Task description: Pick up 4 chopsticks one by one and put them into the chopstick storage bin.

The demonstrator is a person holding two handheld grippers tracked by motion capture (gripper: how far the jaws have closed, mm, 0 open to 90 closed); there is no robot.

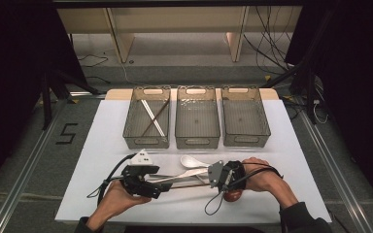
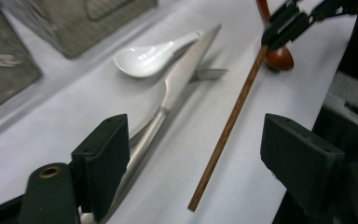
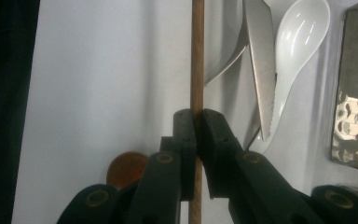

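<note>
Beyond my white table (image 1: 102,126), grey floor (image 1: 24,160), a taped "5" (image 1: 66,133), loose cables (image 1: 267,48), a pale shelf (image 1: 175,22).

Three mesh baskets (image 1: 197,141) stand behind a white spoon (image 1: 193,160).

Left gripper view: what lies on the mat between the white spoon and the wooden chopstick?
A table knife lies between the white spoon and the wooden chopstick, with fork tines beside its blade; this shows in the left gripper view.

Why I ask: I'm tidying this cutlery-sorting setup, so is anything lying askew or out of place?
Only the loose cutlery. A white spoon, a knife and a fork lie overlapped in a heap on the white table. The right gripper is clamped on a wooden chopstick. Nothing looks spilled or damaged.
</note>
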